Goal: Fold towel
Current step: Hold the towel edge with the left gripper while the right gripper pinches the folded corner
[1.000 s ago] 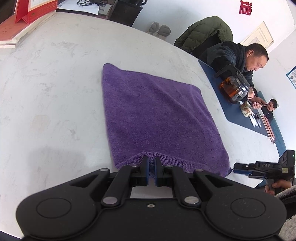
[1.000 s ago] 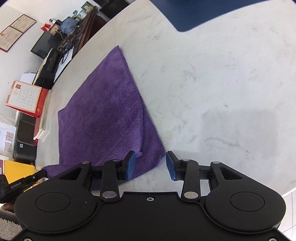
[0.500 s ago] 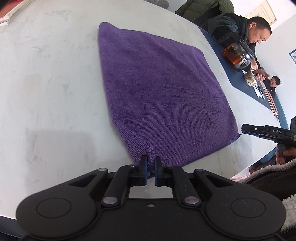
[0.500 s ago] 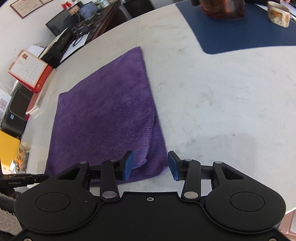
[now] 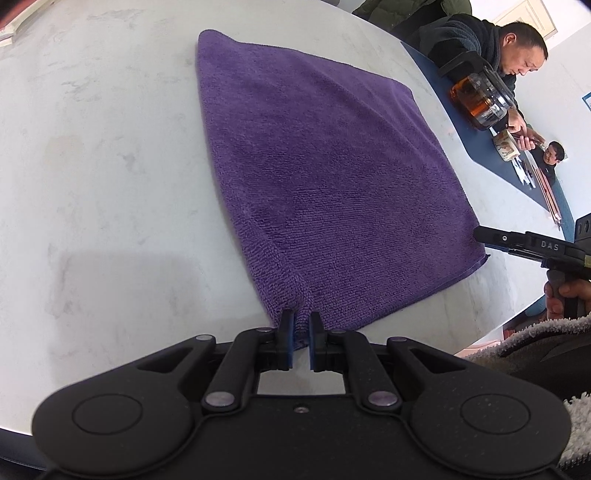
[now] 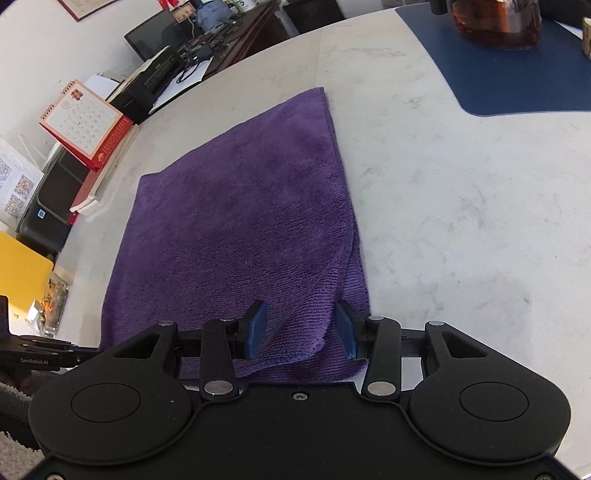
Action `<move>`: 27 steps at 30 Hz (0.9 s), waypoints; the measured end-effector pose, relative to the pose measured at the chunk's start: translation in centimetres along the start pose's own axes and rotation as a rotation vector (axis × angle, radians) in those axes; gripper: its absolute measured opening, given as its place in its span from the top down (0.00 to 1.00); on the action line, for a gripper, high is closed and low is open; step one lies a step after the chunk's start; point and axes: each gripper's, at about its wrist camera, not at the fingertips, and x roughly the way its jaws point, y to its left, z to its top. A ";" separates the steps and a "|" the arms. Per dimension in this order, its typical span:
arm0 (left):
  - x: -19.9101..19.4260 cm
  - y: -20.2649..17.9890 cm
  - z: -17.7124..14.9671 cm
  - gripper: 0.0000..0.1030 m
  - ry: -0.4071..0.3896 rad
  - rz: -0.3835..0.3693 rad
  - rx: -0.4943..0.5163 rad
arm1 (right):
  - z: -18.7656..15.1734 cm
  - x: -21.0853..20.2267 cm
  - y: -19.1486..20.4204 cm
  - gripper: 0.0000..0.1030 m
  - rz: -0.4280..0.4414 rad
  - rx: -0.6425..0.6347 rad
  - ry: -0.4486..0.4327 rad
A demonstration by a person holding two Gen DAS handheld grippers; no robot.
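Left gripper (image 5: 301, 330) is clamped tight on the near corner of the purple towel (image 5: 325, 177), blue pads pinching a small bunch of cloth right at the table edge. Right gripper (image 6: 301, 328) sits with its jaws parted over the other near corner, cloth lying between the pads but neither pad pressing on it. One towel, two grippers, and in the left wrist view the right one pokes in from the side, level with the towel's edge.

The towel lies folded double and flat on the white marbled table (image 6: 461, 206); at the right-hand corner the top layer curves back and shows the lower layer beneath. Beyond it, one dark blue mat (image 6: 517, 70) carries one glass teapot (image 5: 482, 98) of amber tea and one small cup (image 5: 506, 146). A seated person (image 5: 480, 44) in dark clothing leans over that mat. Off the table's far side: one red desk calendar (image 6: 83, 120), a cluttered desk with a monitor (image 6: 157, 31), white walls.
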 end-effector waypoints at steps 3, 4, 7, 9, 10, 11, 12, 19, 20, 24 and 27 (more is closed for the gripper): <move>0.1 0.0 -0.1 0.95 -0.002 0.002 -0.003 | -0.4 -0.4 -0.5 0.61 0.027 0.032 0.006; 0.1 -0.1 -0.1 0.95 -0.002 0.003 -0.004 | -0.6 -0.6 -0.7 0.61 0.027 0.037 0.006; 0.1 -0.2 -0.2 0.95 -0.005 0.005 -0.008 | -1.0 -1.1 -0.8 0.61 0.011 0.032 -0.003; 0.1 -0.2 -0.2 0.95 -0.005 0.005 -0.008 | -1.1 -1.1 -0.9 0.61 0.027 0.044 -0.009; 0.1 -0.2 -0.2 0.95 -0.004 0.005 -0.008 | -1.1 -1.0 -0.9 0.61 0.029 0.048 -0.012; 0.1 -0.2 -0.2 0.95 -0.004 0.007 -0.008 | -1.0 -0.8 -0.9 0.61 0.027 0.049 -0.017; 0.1 -0.3 -0.2 0.95 -0.003 0.008 -0.007 | -0.9 -0.6 -0.9 0.61 0.031 0.050 -0.021; 0.1 -0.3 -0.1 0.95 0.002 0.011 -0.008 | -0.4 0.0 -0.6 0.84 0.072 0.027 -0.058; 0.2 -0.3 -0.1 0.95 0.002 0.011 -0.008 | -0.4 -0.2 -0.6 0.90 0.069 0.020 -0.071; 0.2 -0.3 0.0 0.95 0.005 0.008 -0.007 | -0.6 -1.3 -0.8 0.91 0.046 0.024 -0.118; 0.2 -0.3 0.0 0.95 0.006 0.009 -0.005 | -0.8 -2.4 -1.3 0.91 0.012 0.029 -0.148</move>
